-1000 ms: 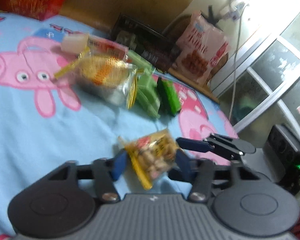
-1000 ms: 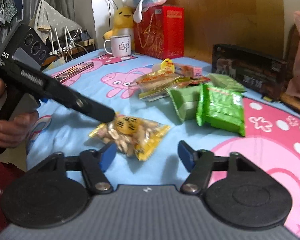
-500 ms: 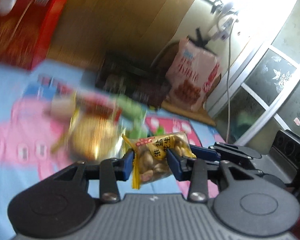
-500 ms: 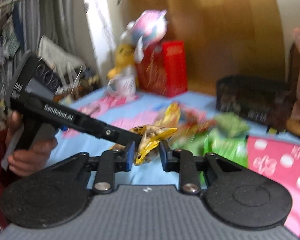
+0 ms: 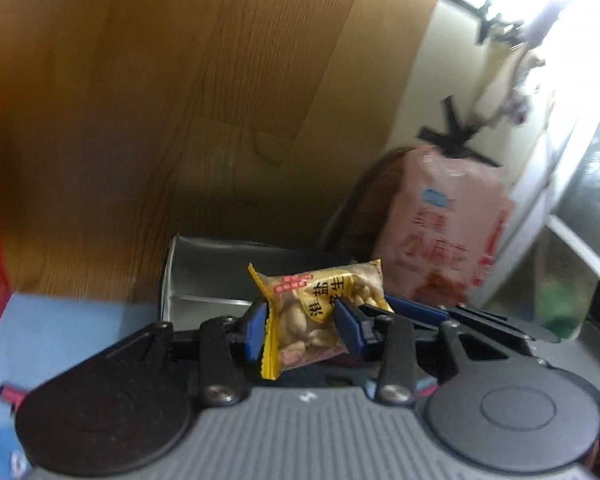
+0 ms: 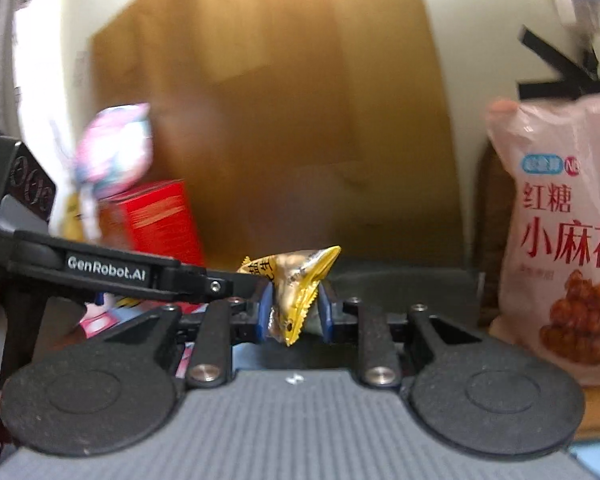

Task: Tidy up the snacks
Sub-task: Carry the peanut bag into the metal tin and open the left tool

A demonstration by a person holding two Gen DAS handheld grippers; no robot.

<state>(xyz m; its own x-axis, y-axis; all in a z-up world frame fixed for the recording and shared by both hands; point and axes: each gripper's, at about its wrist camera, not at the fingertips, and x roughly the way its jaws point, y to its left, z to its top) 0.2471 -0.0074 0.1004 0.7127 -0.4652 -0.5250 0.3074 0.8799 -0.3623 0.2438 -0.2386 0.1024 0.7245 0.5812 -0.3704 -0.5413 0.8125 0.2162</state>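
A small yellow peanut packet is held in the air between both grippers. My left gripper is shut on its lower half. My right gripper is shut on the packet's other end, and its blue fingers reach in from the right in the left wrist view. The left gripper's arm crosses the right wrist view from the left. Behind the packet stands a dark open box with a pale inner wall. The other snacks on the blue cloth are out of view.
A large pink snack bag stands at the right against the wall. A red box and a plush toy are at the left. A wooden panel rises behind. The blue cloth shows at lower left.
The packet went from lying on the cloth to being gripped by both grippers. Both then rose and tilted up, so the table's snacks dropped from view and the dark box came closer.
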